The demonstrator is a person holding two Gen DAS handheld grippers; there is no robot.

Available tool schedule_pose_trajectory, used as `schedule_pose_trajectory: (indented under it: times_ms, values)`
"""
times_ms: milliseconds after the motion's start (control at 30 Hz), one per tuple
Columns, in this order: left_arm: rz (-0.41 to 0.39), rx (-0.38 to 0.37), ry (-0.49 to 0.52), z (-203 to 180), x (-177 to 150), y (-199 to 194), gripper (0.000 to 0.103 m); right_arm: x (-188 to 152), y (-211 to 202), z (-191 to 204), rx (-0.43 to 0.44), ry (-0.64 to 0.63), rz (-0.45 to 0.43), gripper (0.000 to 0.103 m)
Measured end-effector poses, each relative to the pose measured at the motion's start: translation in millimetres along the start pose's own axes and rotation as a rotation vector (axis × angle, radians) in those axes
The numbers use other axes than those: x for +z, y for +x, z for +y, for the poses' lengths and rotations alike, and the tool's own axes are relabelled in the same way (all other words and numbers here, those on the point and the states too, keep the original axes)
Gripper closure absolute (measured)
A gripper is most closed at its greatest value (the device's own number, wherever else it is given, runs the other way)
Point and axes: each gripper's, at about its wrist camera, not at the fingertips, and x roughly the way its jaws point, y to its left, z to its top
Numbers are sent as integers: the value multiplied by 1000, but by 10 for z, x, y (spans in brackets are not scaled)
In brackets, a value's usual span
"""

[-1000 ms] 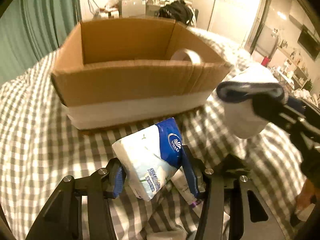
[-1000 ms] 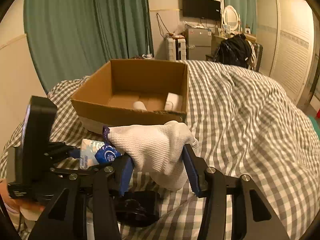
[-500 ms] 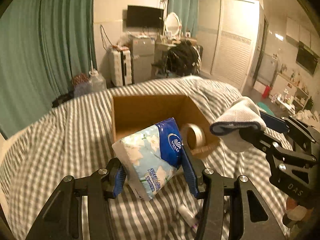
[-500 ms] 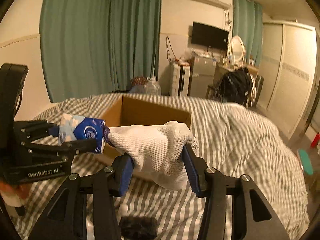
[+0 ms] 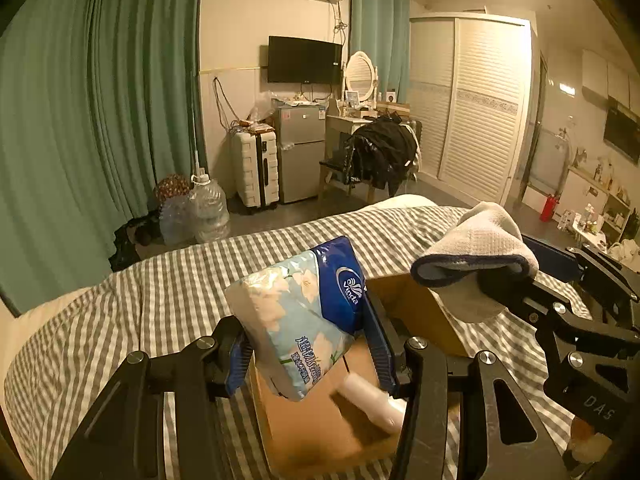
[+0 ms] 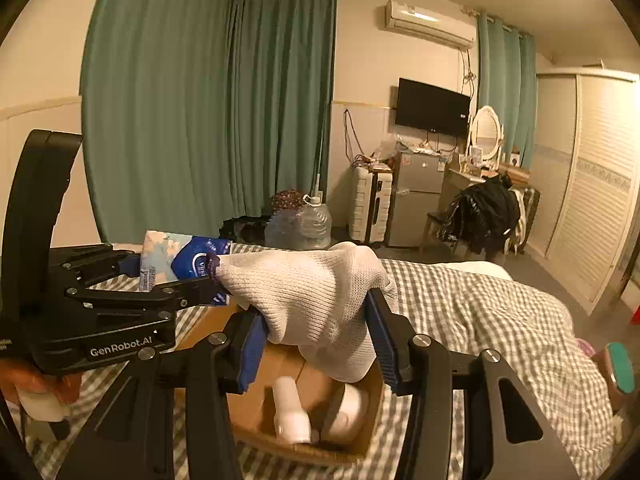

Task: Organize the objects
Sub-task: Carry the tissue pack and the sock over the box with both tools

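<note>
The left gripper [image 5: 308,344] clamps a tissue pack [image 5: 298,312]; the right gripper [image 6: 316,336] clamps a white sock [image 6: 316,300]. Both hang directly above the open cardboard box [image 6: 256,404] on the bed, so each load need only drop straight down.

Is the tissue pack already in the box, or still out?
Out. The tissue pack is clamped in the left gripper, held above the open cardboard box, not resting on its floor.

Home bedroom: bed [image 5: 168,292], wardrobe [image 5: 476,108]
</note>
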Motion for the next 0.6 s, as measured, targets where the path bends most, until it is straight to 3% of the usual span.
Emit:
schedule_pose_trajectory:
  times_ms: [167,367,600]
  values:
    - [45,77,51,32,-123,526,51,43,505,-179,32,76,39,56]
    - [114,13,61,25,-421,859,51,-233,1042,-316,41,138,148,56]
    - [159,-26,62,-22,-528,990,51,-572,1247,-406,33,204,238,56]
